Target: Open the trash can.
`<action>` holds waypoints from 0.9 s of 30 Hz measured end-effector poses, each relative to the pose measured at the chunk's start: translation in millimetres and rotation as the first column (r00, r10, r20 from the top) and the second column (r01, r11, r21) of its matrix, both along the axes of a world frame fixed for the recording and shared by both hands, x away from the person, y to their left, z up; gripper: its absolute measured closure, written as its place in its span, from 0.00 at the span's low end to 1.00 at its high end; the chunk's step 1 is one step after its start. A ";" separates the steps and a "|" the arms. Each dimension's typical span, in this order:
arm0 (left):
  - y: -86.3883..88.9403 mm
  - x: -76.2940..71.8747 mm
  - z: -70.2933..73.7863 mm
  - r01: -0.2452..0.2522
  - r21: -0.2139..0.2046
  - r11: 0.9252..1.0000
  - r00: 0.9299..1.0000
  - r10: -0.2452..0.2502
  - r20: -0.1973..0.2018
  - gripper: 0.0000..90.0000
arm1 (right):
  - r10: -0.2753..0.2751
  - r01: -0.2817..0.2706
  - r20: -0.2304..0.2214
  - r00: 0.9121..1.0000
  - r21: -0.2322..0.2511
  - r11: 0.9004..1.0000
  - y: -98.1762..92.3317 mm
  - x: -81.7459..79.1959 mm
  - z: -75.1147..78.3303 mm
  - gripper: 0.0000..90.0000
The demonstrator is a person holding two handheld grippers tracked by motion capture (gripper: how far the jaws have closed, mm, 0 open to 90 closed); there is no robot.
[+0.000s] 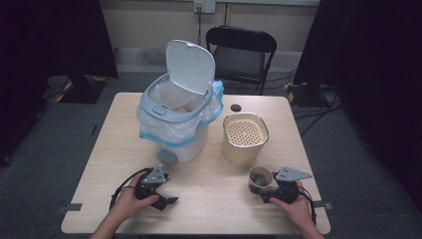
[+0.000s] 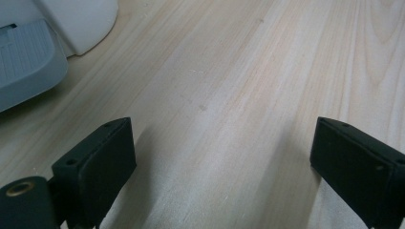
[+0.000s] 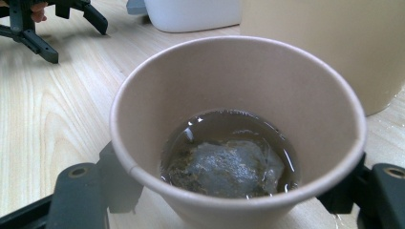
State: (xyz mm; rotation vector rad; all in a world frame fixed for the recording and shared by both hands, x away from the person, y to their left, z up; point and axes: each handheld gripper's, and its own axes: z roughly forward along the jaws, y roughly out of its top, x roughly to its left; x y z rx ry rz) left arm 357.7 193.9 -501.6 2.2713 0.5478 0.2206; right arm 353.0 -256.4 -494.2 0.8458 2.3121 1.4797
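A wooden table (image 1: 209,199) seen from above, with a person's two hands at its near edge. The right gripper (image 1: 268,191) grasps a paper cup (image 1: 260,178), which stands upright on the table near the front right, just in front of a beige container (image 1: 244,139) with a perforated insert. In the right gripper view the two black jaws sit against opposite sides of the cup's wall; inside the cup lie a shallow pool of brownish liquid and a soaked tea bag (image 3: 229,167). The left gripper (image 1: 166,199) rests at the front left, its jaws spread wide with bare tabletop between them. Behind it stands a white pedal bin (image 1: 174,119), lid raised, lined with a clear bag. A black folding chair (image 1: 241,52) stands beyond the table.
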 end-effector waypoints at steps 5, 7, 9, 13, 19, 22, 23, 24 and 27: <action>0.1 0.2 0.1 0.002 0.004 1.000 1.000 -0.002 0.001 0.08 | -0.003 0.003 0.006 1.000 0.005 1.000 -0.3 -0.1 -0.1 0.29; 0.2 0.2 0.1 0.003 0.004 1.000 1.000 -0.003 0.001 0.08 | -0.010 0.010 0.007 1.000 0.012 1.000 -1.0 -0.1 -0.1 0.29; 0.1 0.2 0.1 0.002 0.003 1.000 1.000 -0.002 0.001 0.08 | -0.019 0.019 0.007 1.000 0.019 1.000 -2.4 -0.2 0.2 0.29; 0.2 0.2 0.2 0.003 0.005 1.000 1.000 -0.003 0.001 0.08 | -0.030 0.030 0.015 0.999 0.020 0.999 -5.5 0.5 0.1 0.29; -0.8 0.0 -0.5 0.003 -0.004 1.000 1.000 -0.003 -0.001 0.07 | -0.047 0.047 0.019 0.999 0.011 0.999 -10.2 1.4 5.7 0.30; -1.1 -0.1 -0.6 0.006 -0.002 1.000 1.000 -0.006 -0.001 0.06 | -0.058 0.058 0.020 0.998 -0.008 0.998 -13.2 2.7 9.8 0.30; -1.1 -0.1 -0.5 0.007 -0.002 1.000 1.000 -0.007 -0.001 0.06 | -0.057 0.058 0.022 0.998 -0.012 0.998 -14.1 3.4 10.7 0.30; -1.2 -0.1 -0.6 0.006 -0.002 1.000 1.000 -0.006 -0.001 0.06 | -0.067 0.067 0.021 0.998 -0.016 0.998 -15.5 3.8 11.6 0.30; -1.7 -0.2 -1.1 0.006 -0.008 1.000 1.000 -0.006 -0.003 0.05 | -0.074 0.074 0.020 0.997 -0.030 0.997 -18.1 5.6 12.7 0.30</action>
